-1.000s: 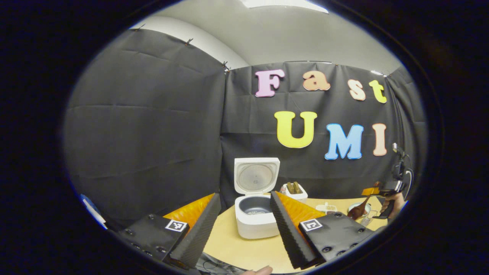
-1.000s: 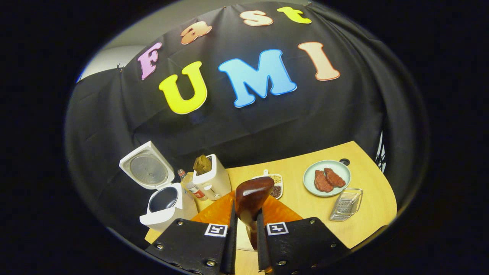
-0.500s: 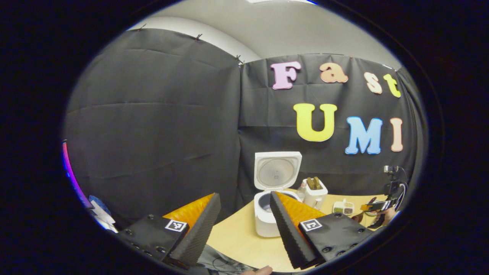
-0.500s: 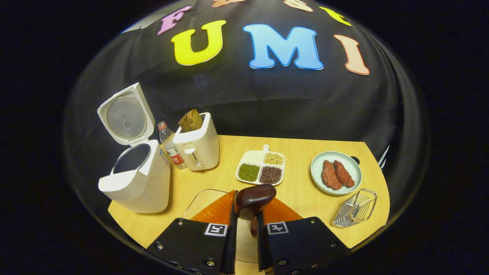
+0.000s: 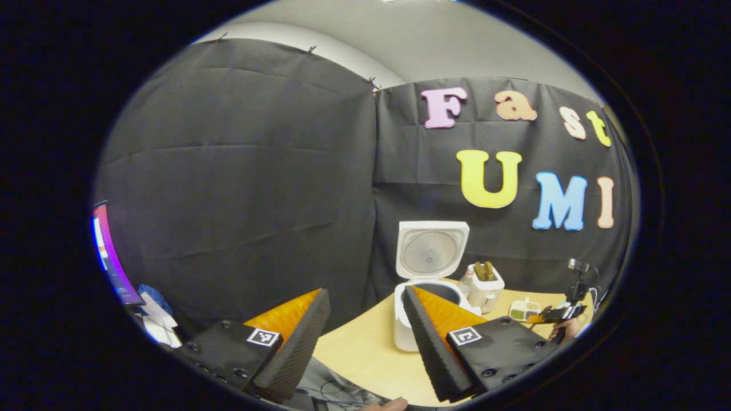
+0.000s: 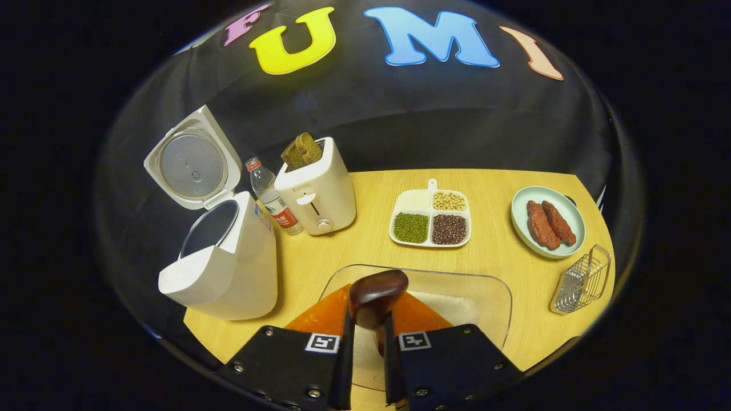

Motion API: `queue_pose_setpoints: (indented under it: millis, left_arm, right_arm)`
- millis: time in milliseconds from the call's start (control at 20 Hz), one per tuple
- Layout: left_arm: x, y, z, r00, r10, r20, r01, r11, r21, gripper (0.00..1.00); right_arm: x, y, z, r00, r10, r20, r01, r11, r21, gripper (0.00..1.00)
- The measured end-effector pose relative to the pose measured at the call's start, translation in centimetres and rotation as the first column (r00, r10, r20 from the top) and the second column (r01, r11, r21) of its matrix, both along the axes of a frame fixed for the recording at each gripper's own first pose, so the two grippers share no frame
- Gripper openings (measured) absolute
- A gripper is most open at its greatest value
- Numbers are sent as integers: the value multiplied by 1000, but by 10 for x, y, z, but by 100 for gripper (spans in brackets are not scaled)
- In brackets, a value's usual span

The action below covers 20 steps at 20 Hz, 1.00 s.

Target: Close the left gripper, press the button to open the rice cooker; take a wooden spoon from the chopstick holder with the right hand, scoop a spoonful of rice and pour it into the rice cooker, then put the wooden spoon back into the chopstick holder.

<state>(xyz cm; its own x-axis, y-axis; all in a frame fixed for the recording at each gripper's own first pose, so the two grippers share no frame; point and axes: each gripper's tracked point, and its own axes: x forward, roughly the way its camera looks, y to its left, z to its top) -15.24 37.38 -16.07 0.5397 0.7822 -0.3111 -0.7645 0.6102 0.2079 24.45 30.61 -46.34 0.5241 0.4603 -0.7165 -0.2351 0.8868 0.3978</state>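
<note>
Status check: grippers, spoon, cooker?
Left gripper open, idle. Right gripper shut on spoon, over rice tray. Cooker lid up. Nothing in the way.

- The white rice cooker [image 6: 220, 268] is seen standing at the left end of the wooden table, its lid [image 6: 191, 162] swung fully up and back; the dark inner pot is exposed.
- The dark brown wooden spoon [image 6: 376, 294] is gripped by its handle, bowl forward, just above a clear container.
- White rice [image 6: 451, 308] is spread over the floor of that clear container [image 6: 491, 285], which is set at the table's near edge.
</note>
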Motion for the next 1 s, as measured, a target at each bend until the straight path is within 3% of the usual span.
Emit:
queue_pose_setpoints:
  millis: [150, 350, 550, 750, 1000]
  left_arm:
    - [-2, 5, 5, 1000, 2, 3, -2, 1000, 10, 90]
    - [5, 3, 9, 1000, -19, -6, 19, 1000, 21, 90]
    - [17, -2, 8, 998, -53, -17, 53, 998, 24, 90]
    - [29, -6, 10, 996, -84, -30, 85, 996, 34, 90]
    - [44, -11, 14, 992, -120, -33, 121, 992, 42, 90]
  right_arm:
    - [-2, 11, 3, 996, -49, -70, 55, 994, 93, 23]
    - [0, -6, 4, 981, -137, -134, 160, 972, 174, 23]
    - [6, -35, 16, 952, -238, -190, 285, 916, 282, 23]
    - [3, -59, 24, 928, -298, -224, 361, 865, 349, 23]
    - [-2, -64, 45, 932, -293, -214, 357, 840, 408, 23]
